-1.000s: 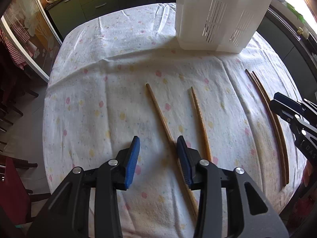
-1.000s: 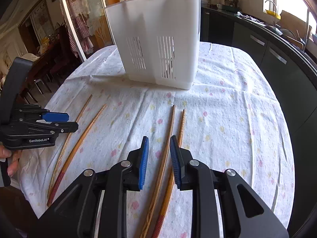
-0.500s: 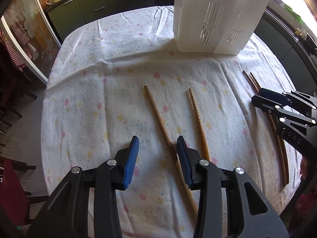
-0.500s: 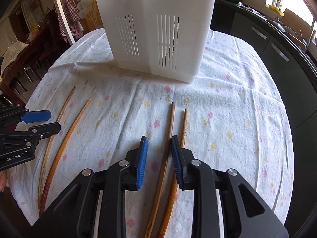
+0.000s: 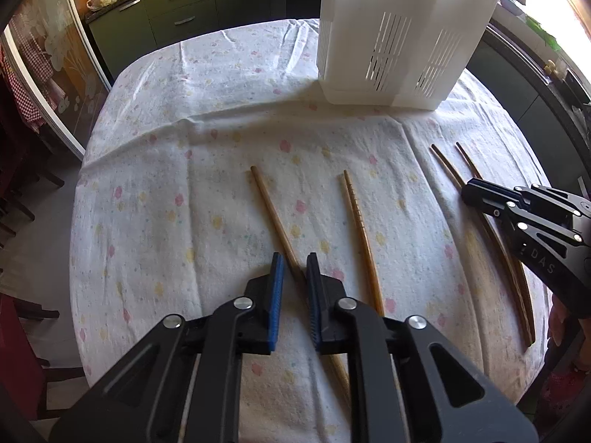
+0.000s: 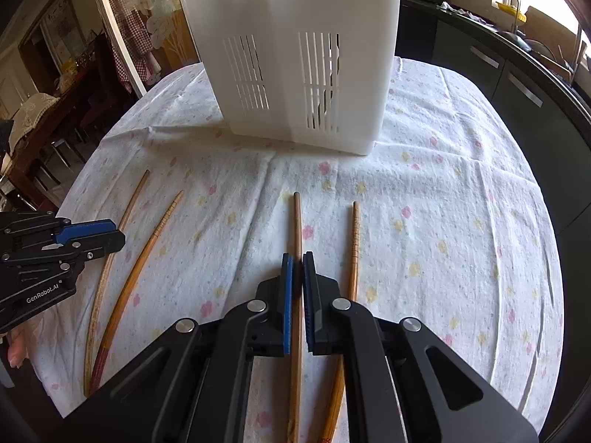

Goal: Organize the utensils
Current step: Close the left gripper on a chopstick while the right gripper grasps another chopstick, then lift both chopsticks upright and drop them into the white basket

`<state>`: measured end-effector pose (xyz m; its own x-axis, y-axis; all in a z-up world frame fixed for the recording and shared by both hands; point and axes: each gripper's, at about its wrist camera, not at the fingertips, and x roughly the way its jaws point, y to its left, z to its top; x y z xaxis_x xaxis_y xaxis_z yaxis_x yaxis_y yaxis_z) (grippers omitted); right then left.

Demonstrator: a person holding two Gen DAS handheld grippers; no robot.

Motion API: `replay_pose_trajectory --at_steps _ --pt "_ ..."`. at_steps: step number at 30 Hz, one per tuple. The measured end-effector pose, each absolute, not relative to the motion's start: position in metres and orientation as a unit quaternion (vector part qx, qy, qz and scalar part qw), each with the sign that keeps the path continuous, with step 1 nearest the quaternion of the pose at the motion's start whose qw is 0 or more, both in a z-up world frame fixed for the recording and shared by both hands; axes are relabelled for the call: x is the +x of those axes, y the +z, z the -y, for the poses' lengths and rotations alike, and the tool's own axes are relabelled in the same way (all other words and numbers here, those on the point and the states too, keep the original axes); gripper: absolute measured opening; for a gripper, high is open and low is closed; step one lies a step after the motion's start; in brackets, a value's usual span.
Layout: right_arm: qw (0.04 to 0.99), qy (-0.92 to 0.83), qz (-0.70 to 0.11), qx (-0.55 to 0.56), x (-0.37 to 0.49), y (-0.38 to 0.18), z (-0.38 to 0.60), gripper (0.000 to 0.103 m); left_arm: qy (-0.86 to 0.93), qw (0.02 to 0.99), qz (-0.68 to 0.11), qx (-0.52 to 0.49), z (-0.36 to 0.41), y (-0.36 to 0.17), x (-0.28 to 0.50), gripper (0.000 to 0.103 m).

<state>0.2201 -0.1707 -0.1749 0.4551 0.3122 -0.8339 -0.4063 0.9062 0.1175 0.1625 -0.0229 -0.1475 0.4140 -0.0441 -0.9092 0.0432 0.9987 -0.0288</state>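
Observation:
Several wooden chopsticks lie on the flowered tablecloth. My left gripper (image 5: 294, 267) straddles a plain chopstick (image 5: 271, 206), jaws narrowed around it with small gaps each side. A ridged chopstick (image 5: 360, 225) lies to its right. My right gripper (image 6: 297, 265) is shut on a plain chopstick (image 6: 296, 221) resting on the cloth; a ridged chopstick (image 6: 355, 236) lies just right of it. The white slotted utensil holder (image 5: 399, 33) stands at the far side, also in the right wrist view (image 6: 295, 55).
The round table (image 5: 147, 170) is covered by the cloth, with edges near on all sides. Dark kitchen cabinets (image 5: 177, 11) stand behind. A glass door (image 5: 40, 74) and chairs are at the left. The right gripper shows in the left wrist view (image 5: 469, 190).
Both grippers moved lower and forward over the chopsticks. The left jaws narrowed around its chopstick. The right jaws closed onto its chopstick.

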Motion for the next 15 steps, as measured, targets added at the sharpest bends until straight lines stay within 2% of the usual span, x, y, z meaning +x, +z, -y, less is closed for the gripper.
replay_pose_trajectory --at_steps 6,15 --pt "0.861 0.226 -0.455 -0.015 0.21 -0.153 0.187 0.006 -0.04 0.845 -0.533 -0.011 0.025 -0.142 0.16 0.009" --pt "0.884 0.245 -0.397 0.036 0.181 -0.099 0.225 0.006 -0.055 0.872 -0.487 -0.012 0.028 -0.104 0.145 0.007"
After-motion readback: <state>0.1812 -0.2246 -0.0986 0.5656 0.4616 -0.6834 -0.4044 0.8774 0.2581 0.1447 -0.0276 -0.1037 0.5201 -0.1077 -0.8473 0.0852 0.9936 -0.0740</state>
